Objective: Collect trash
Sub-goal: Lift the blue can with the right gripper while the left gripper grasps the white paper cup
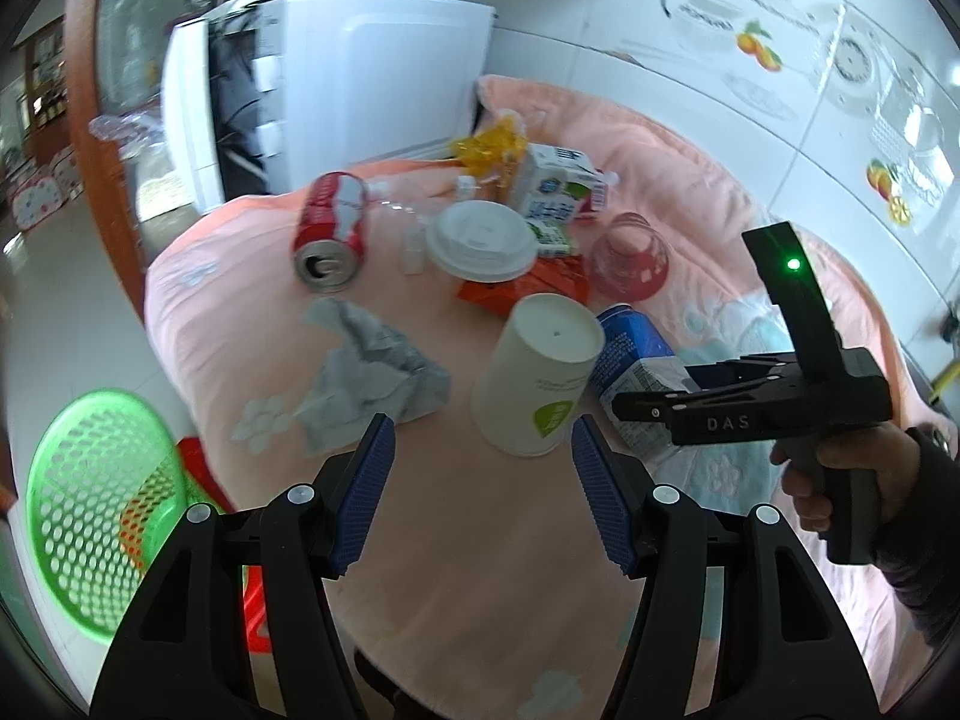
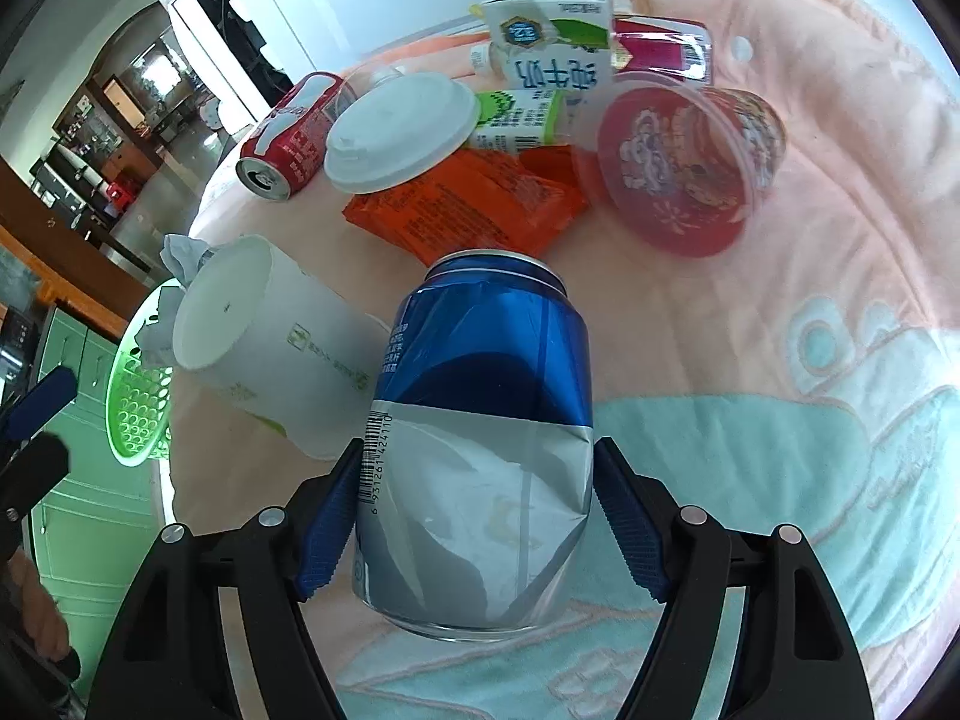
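Note:
Trash lies on a peach cloth-covered table [image 1: 480,570]. My right gripper [image 2: 477,450] is shut on a dented blue and silver can [image 2: 480,420], one blue pad against each side of it. In the left wrist view that can [image 1: 636,354] shows beside the right gripper [image 1: 630,405], which a hand holds. My left gripper [image 1: 480,429] stands open with nothing between its fingers, just short of a white paper cup [image 1: 534,372] that is upside down and tilted. The cup [image 2: 270,336] leans next to the can. A crumpled grey tissue [image 1: 372,366] lies to the cup's left.
Farther back lie a red can [image 1: 330,228], a white lid [image 1: 480,240], an orange packet [image 2: 468,210], a red plastic cup [image 2: 684,168] and milk cartons [image 2: 552,30]. A green basket [image 1: 90,516] stands off the table's left edge. A white appliance [image 1: 336,90] stands behind.

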The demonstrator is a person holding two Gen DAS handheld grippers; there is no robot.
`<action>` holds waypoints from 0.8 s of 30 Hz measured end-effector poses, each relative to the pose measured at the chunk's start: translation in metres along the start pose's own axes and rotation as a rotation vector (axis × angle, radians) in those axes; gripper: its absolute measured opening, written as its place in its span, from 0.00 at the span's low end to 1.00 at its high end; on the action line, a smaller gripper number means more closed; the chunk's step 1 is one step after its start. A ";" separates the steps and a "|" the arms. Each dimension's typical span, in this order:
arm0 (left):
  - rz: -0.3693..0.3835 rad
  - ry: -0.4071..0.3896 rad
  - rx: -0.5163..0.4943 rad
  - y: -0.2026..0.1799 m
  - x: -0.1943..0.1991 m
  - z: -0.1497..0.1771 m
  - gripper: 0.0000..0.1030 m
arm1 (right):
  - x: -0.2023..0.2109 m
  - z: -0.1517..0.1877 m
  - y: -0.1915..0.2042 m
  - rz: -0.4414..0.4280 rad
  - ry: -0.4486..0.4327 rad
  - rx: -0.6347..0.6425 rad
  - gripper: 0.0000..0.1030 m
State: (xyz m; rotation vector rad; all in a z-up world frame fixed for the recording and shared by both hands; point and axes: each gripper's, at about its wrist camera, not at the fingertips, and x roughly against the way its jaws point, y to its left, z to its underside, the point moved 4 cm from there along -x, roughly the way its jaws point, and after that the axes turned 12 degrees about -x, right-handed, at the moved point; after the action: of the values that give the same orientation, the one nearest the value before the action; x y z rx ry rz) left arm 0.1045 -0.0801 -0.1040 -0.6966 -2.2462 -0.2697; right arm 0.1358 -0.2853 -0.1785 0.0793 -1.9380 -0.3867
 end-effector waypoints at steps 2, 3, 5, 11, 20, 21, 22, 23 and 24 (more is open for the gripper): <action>0.012 0.007 -0.014 -0.004 -0.010 -0.003 0.63 | 0.006 0.004 -0.005 0.006 -0.006 -0.001 0.70; 0.021 0.010 -0.017 -0.005 -0.013 -0.004 0.64 | 0.008 0.005 -0.008 0.009 -0.007 -0.003 0.70; 0.038 0.019 -0.021 -0.008 -0.024 -0.006 0.65 | 0.014 0.008 -0.012 0.011 -0.013 -0.007 0.70; 0.081 0.042 -0.043 -0.017 -0.052 -0.010 0.70 | 0.028 0.013 -0.021 0.016 -0.030 -0.014 0.70; 0.096 0.069 -0.072 -0.029 -0.091 -0.024 0.71 | 0.040 0.019 -0.026 0.033 -0.053 -0.019 0.70; 0.095 0.070 -0.074 -0.029 -0.093 -0.025 0.70 | 0.042 0.020 -0.027 0.031 -0.055 -0.023 0.70; 0.090 0.072 -0.074 -0.030 -0.096 -0.026 0.70 | 0.043 0.020 -0.028 0.031 -0.056 -0.025 0.70; 0.087 0.073 -0.071 -0.030 -0.098 -0.027 0.69 | 0.045 0.021 -0.029 0.033 -0.059 -0.026 0.70; 0.086 0.074 -0.069 -0.029 -0.099 -0.027 0.69 | 0.046 0.021 -0.030 0.033 -0.061 -0.029 0.70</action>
State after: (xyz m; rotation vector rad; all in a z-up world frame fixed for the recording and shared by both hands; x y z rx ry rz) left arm 0.1608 -0.1548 -0.1562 -0.8050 -2.1393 -0.3260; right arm 0.0950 -0.3193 -0.1543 0.0171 -1.9908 -0.3987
